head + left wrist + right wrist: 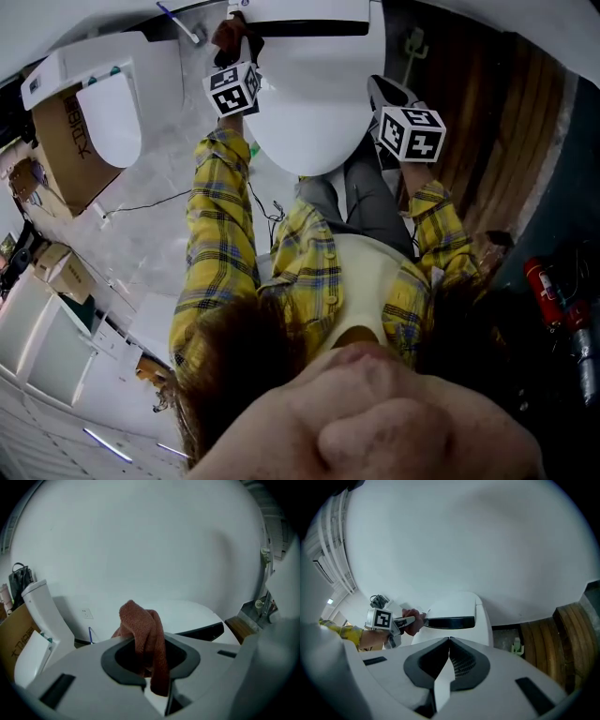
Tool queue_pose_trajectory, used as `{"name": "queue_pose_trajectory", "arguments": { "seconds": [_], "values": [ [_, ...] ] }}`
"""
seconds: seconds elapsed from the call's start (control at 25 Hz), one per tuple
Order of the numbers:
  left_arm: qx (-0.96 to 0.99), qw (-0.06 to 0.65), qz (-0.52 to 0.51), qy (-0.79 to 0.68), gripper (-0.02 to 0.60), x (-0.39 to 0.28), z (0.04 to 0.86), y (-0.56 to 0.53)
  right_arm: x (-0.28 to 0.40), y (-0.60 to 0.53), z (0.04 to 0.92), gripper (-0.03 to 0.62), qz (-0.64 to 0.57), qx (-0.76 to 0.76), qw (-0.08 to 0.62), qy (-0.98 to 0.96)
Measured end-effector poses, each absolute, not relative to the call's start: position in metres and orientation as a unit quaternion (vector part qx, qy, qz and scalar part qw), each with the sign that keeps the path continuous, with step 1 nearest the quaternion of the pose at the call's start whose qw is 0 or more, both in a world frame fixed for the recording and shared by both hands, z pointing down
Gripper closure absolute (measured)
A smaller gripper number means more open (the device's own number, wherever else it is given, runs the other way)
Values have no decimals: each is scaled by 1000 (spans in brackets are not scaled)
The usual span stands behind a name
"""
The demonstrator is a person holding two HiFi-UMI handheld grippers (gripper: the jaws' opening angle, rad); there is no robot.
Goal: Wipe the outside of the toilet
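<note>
The white toilet [314, 94] stands with its lid down in front of the person; it also shows in the left gripper view [187, 613] and the right gripper view [454, 611]. My left gripper [230, 45] is shut on a reddish-brown cloth [143, 634], which bunches up above the jaws. The cloth [228, 34] sits at the left end of the dark gap between lid and tank, seen too from the right gripper view [410, 620]. My right gripper [448, 644] is shut with nothing in it and hovers by the bowl's right side [386, 94].
A second toilet [103, 103] rests in a cardboard box [70, 141] at the left. A blue-handled brush [90, 634] leans near the wall. Wooden slats [506, 122] line the right side, with a small green bottle [516, 646] and a red fire extinguisher [544, 286] nearby.
</note>
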State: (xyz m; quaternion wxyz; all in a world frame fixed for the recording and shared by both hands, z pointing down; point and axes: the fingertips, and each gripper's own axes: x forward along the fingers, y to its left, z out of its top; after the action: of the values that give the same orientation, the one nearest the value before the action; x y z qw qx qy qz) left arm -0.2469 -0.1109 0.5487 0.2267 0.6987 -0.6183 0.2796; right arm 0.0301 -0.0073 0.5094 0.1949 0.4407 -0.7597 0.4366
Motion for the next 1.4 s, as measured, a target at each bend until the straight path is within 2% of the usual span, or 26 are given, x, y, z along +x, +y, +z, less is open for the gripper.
{"name": "queue_pose_trajectory", "arguments": {
  "seconds": [0.68,1.4],
  "values": [
    [774,212,277,-528,485,-126,556,-119,47,-5,523,568,449,462,191,-741],
    [860,228,286,-356,485,16,569,-90,73,10,536,568,474,483,185,-712]
  ]
}}
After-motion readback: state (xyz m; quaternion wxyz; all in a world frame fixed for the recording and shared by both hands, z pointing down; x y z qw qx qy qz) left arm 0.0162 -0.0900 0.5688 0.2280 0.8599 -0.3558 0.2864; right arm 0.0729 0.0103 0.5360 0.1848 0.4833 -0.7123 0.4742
